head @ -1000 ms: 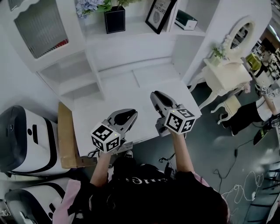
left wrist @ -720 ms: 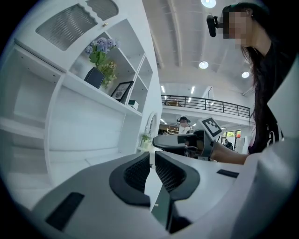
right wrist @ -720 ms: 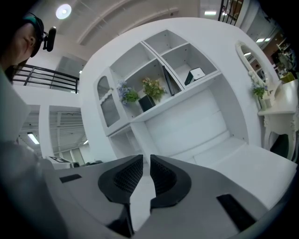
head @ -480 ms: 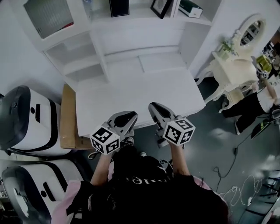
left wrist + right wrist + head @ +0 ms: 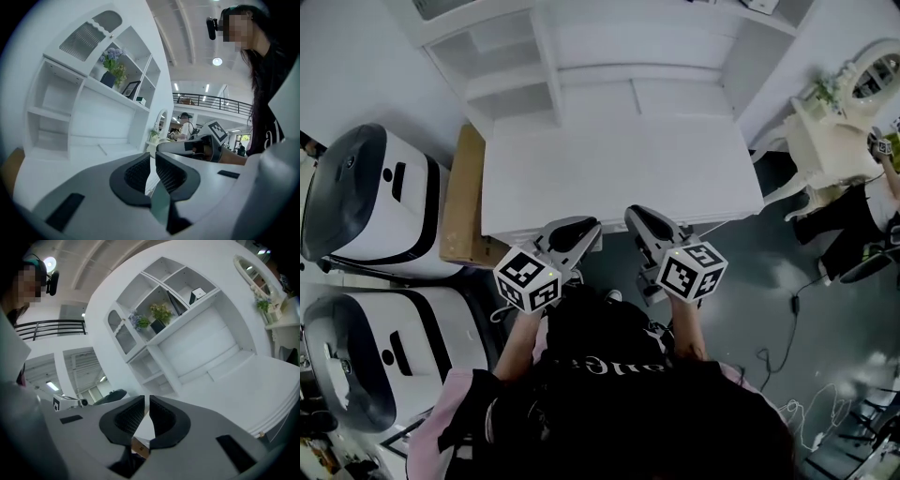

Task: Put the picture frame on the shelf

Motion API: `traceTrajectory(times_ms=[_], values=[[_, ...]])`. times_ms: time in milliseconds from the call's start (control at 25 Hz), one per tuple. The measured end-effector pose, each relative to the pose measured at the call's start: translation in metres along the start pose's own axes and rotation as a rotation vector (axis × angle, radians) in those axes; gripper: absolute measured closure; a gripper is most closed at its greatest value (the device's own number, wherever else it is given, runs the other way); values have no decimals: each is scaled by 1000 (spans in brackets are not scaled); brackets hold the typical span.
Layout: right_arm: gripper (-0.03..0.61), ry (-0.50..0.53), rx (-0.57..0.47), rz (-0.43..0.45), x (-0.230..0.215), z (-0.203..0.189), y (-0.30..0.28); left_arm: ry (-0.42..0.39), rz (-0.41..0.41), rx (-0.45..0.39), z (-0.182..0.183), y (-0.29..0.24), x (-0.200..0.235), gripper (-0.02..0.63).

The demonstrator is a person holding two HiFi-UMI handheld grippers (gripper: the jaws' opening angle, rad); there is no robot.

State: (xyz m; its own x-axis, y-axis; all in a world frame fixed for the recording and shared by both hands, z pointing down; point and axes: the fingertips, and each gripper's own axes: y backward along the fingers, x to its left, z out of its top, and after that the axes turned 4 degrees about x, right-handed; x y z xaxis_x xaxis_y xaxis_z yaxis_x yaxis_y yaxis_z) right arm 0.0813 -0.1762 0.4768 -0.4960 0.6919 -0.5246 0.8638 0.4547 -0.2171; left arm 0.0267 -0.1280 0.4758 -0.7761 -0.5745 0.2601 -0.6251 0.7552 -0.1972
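Left gripper (image 5: 152, 157): my two fingers stand almost together, with a thin slit between the ribbed pads and nothing in it. It is held low at the near edge of the white desk (image 5: 619, 169), pointing toward the shelf unit (image 5: 93, 112).

Right gripper (image 5: 146, 401): my fingers here are closing. Only a sliver of space shows between the pads, the tips are nearly touching, and nothing lies between them. It is held just beside the left one, level with it, at the same desk edge (its marker cube shows plainly from the left gripper view).

Picture frame (image 5: 131, 88): it stands on the upper shelf, dark-edged and leaning back, well apart from both grippers. On one side of it is a dark pot of flowers (image 5: 108, 78), and on the other a small box (image 5: 141, 99), all three on the same shelf board. The head view cuts off that shelf, so the frame does not appear there.

Desk top: bare white surface in front of my fingers.

Surroundings: two large white machines with dark panels (image 5: 370, 202) stand to my left, and a brown cardboard box (image 5: 464, 202) sits against the desk's left side. A white vanity table with an oval mirror (image 5: 834, 141) stands to my right. I cannot make out the frame's print.
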Motion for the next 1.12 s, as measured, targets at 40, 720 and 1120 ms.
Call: traceTrajectory(times_ms=[40, 720, 1120], values=[[513, 4, 5, 10, 4, -2, -1, 3, 10, -8, 0, 5, 0, 568], [517, 47, 23, 85, 59, -1, -38, 26, 91, -84, 16, 67, 30, 568], [518, 38, 51, 79, 73, -6, -51, 43, 97, -138, 29, 85, 50, 568]])
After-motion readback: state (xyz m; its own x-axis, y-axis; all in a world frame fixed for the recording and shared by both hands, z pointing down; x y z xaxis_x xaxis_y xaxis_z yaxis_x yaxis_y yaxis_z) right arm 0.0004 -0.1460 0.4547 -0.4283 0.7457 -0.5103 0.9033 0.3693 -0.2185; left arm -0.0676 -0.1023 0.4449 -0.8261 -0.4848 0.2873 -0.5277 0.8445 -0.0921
